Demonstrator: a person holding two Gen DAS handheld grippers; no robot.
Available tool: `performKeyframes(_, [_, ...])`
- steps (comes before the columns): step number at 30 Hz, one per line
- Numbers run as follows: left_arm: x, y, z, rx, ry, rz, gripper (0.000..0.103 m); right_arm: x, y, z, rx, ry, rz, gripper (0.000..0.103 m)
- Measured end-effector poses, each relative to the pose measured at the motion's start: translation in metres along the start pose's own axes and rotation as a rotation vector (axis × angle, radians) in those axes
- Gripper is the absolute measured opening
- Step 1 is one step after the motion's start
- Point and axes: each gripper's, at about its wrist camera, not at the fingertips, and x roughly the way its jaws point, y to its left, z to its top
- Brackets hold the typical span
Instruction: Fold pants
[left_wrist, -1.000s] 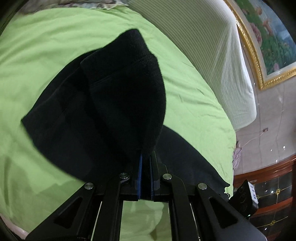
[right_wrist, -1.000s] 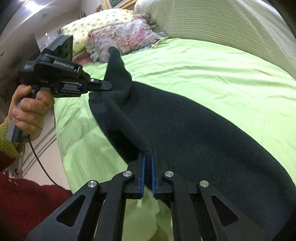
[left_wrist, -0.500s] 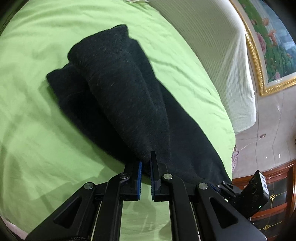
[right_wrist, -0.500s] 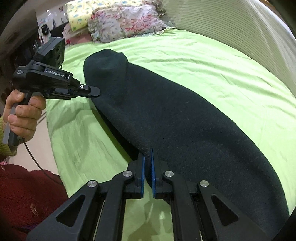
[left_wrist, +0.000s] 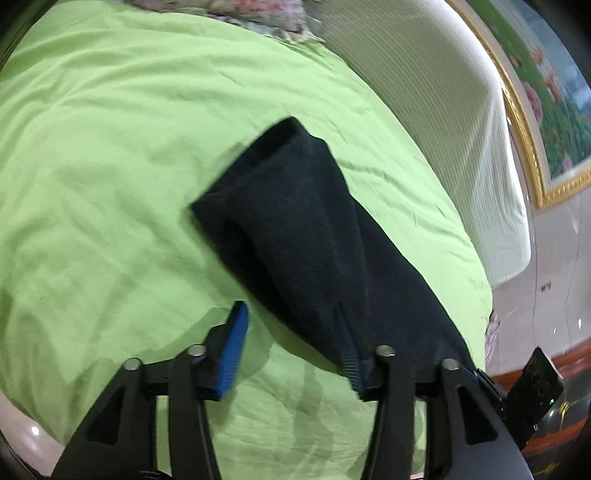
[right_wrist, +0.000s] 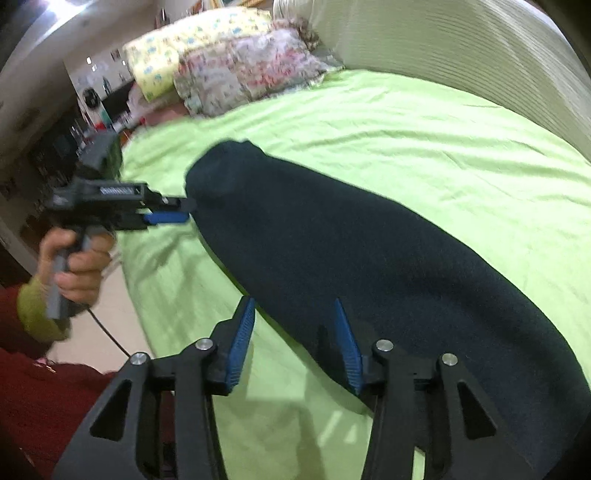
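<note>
Both tools, left tool (left_wrist: 291, 332) and right tool (right_wrist: 295, 328), are opening, pads apart.

Black tool (right_wrist: 293, 334) with blue pads (right_wrist: 240, 341), silver screws; yellow-green cuff (right_wrist: 31, 312), maroon garment (right_wrist: 44, 398).

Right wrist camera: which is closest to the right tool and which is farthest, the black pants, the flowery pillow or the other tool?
From the right tool, whose jaws are opening:
1. Black pants, their near edge right at its fingers.
2. Left tool, up on the left, at the pants' far end.
3. Flowery pillow, at the bed's far end.
</note>
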Motion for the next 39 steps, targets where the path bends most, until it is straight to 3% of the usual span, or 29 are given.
performKeyframes(2, [0.002,0.002,0.003,-0.008,0.002,0.027,0.061,-0.001,-0.002,0.006,0.015,-0.016,-0.004,0.046])
performKeyframes(10, [0.011,0.018,0.020,-0.045,0.002,0.049,0.063,0.010,-0.048,0.046,0.155,-0.086,-0.063,0.046])
performKeyframes(13, [0.016,0.018,0.023,-0.047,-0.003,0.064,0.063,0.029,-0.067,0.070,0.185,-0.076,-0.086,0.046])
performKeyframes(19, [0.018,0.032,0.027,-0.040,-0.009,0.068,0.062,0.083,-0.091,0.089,0.192,0.046,-0.097,0.046])
performKeyframes(22, [0.020,0.034,0.029,-0.023,-0.014,0.068,0.060,0.111,-0.089,0.079,0.161,0.168,-0.074,0.046])
performKeyframes(26, [0.025,0.032,0.033,-0.004,-0.034,0.075,0.059,0.115,-0.087,0.073,0.126,0.167,-0.063,0.046])
performKeyframes(27, [0.027,0.030,0.035,0.002,-0.041,0.077,0.054,0.115,-0.087,0.074,0.130,0.173,-0.054,0.044])
performKeyframes(29, [0.033,0.024,0.040,0.027,-0.049,0.095,0.048,0.118,-0.084,0.075,0.112,0.179,-0.039,0.029])
performKeyframes(31, [0.036,0.020,0.042,0.045,-0.058,0.099,0.032,0.116,-0.077,0.075,0.081,0.184,-0.053,0.022])
performKeyframes(32, [0.037,0.019,0.043,0.054,-0.058,0.092,0.030,0.113,-0.073,0.076,0.062,0.178,-0.073,0.018])
performKeyframes(34, [0.030,0.017,0.041,0.068,-0.087,0.070,0.022,0.106,-0.066,0.077,0.034,0.158,-0.106,0.015])
performKeyframes(39, [-0.009,0.009,0.038,0.106,-0.181,0.001,0.020,0.086,-0.052,0.089,-0.002,0.045,-0.281,0.014])
